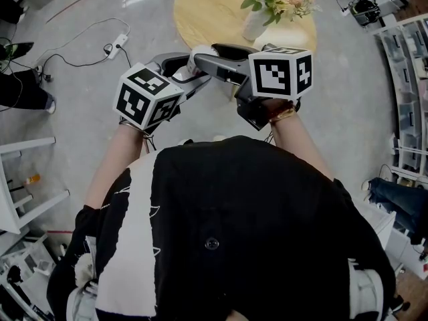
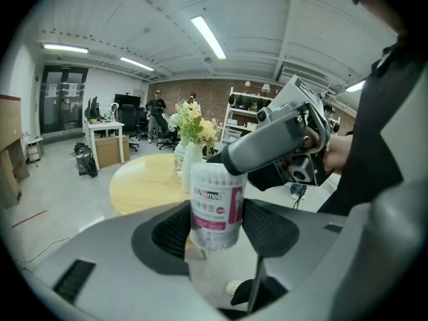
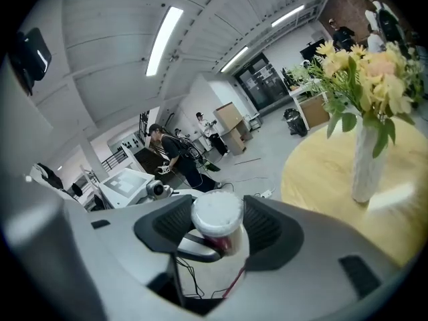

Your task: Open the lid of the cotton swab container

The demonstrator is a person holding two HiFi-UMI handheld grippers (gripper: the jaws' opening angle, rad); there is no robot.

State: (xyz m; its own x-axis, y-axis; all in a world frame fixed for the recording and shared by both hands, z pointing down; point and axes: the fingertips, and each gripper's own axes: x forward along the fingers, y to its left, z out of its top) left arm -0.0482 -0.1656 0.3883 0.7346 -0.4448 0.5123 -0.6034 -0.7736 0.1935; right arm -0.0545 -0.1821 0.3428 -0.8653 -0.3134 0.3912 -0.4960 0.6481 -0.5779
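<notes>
The cotton swab container (image 2: 215, 204), a clear tub with a pink and white label, hangs in the air in front of the person. My left gripper (image 2: 215, 227) is shut on its body, a dark pad pressing on each side. In the right gripper view its white round top (image 3: 217, 214) sits between the pads of my right gripper (image 3: 217, 225), which is shut on that lid end. The right gripper's grey finger (image 2: 271, 142) reaches the tub's top from the right. In the head view the container (image 1: 198, 61) shows as a small white patch where both grippers meet.
A round wooden table (image 1: 204, 12) stands just beyond the grippers, with a white vase of flowers (image 1: 255, 20) on it. A power strip and cable (image 1: 118, 43) lie on the floor at the left. White shelving (image 1: 20, 186) stands at the left edge.
</notes>
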